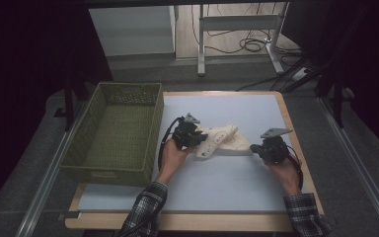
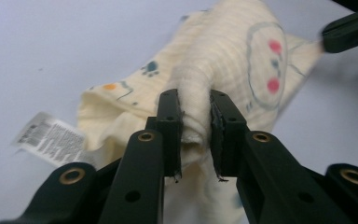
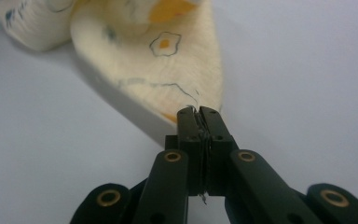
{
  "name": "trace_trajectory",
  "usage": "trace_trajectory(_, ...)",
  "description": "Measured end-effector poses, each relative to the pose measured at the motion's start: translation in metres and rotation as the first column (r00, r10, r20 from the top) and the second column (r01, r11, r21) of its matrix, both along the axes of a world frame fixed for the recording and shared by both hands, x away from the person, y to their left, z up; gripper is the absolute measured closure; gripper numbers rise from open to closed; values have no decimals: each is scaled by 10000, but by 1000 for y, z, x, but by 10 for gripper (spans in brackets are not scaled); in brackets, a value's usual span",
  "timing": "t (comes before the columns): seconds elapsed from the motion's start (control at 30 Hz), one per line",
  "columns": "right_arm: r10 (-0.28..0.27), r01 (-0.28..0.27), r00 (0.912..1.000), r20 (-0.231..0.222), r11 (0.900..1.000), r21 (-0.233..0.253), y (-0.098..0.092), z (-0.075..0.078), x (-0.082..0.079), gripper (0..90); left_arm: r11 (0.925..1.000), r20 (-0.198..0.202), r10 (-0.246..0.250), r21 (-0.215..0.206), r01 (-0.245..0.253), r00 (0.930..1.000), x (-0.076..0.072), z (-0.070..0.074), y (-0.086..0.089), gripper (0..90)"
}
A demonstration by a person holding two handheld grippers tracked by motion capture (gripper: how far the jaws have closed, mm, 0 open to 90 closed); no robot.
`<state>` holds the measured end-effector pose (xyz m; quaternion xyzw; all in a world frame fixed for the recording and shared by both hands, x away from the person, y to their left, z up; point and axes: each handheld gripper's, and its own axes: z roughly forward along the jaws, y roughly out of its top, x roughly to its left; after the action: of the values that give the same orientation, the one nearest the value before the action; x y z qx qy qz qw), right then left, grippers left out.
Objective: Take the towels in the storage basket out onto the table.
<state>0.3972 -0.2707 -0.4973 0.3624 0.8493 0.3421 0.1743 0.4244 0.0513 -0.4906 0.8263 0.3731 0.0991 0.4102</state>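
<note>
Cream printed cloth (image 1: 220, 140) lies on the desk (image 1: 237, 177) just right of the green basket (image 1: 113, 133), stretched between both grippers. Left gripper (image 2: 196, 135): fingers clamped on a thick fold. Right gripper (image 3: 198, 122): fingers pinched together on a corner. Probably best to lift both evenly, keeping tension, toward the basket
</note>
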Motion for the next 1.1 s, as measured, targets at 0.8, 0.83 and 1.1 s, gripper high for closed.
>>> trace_trajectory(0.8,-1039,1042,9945,-120,9942,285,-63,7,-23,779,9929,-292,1158,322,-1149,9928,-16,-8,19,494)
trace_trajectory(0.83,-1057,1059,9944,-88,9939,293,-65,7,-24,775,9935,-322,1110,290,-1101,9933,-20,-8,21,517)
trace_trajectory(1.1,-1043,1055,9943,-235,9929,556,-71,2,-25,709,9986,-697,534,101,-529,9961,-31,-30,17,522)
